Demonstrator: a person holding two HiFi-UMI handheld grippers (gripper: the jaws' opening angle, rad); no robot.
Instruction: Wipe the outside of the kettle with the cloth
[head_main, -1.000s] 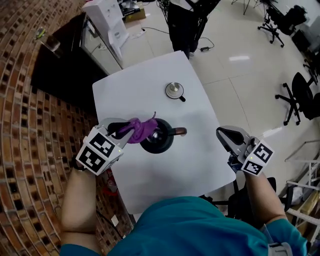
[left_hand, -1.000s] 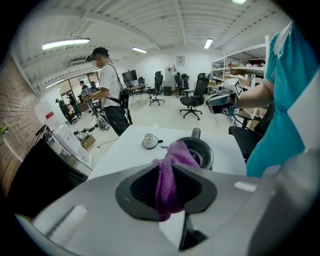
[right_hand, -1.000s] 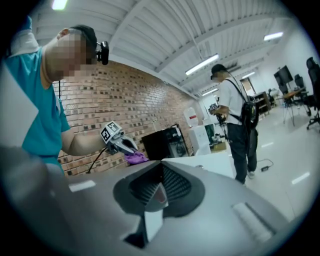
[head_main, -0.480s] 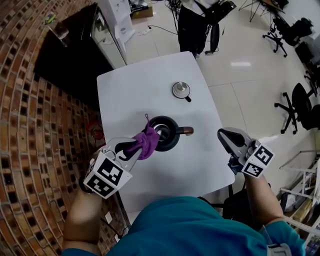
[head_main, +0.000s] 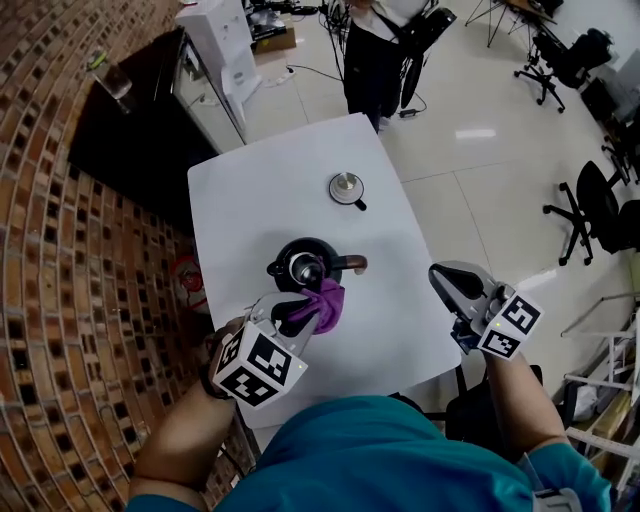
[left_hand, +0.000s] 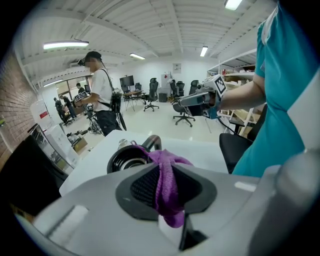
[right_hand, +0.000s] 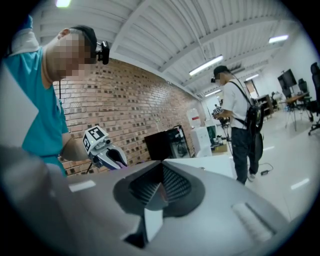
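Left claw (head_main: 292, 310) is pinching the purple cloth (head_main: 325, 303). In the left gripper view the fabric bunches between the pads and hangs out below. The cloth sits at the near side of the black kettle (head_main: 300, 262), touching or just beside its wall; I can't tell which.

The kettle stands upright near the middle of the white tabletop (head_main: 260, 190), its top open and its handle (head_main: 350, 263) pointing right. Its lid (head_main: 347, 187) lies well apart, farther back.

Right claw (head_main: 448, 278) is pressed together on nothing and hangs off the right edge of the tabletop, away from the kettle.

My read is that the wipe is under way on the near wall. To do it well I'd:
- keep the cloth wad pressed flat on the wall;
- sweep around the curve, not dab;
- stay below the open rim so the fabric doesn't drop inside;
- ease off near the handle;
- maybe steady the handle with the idle claw, since the kettle could slide or turn.

Count: one kettle, one lid, one cloth, two claws, one tabletop.
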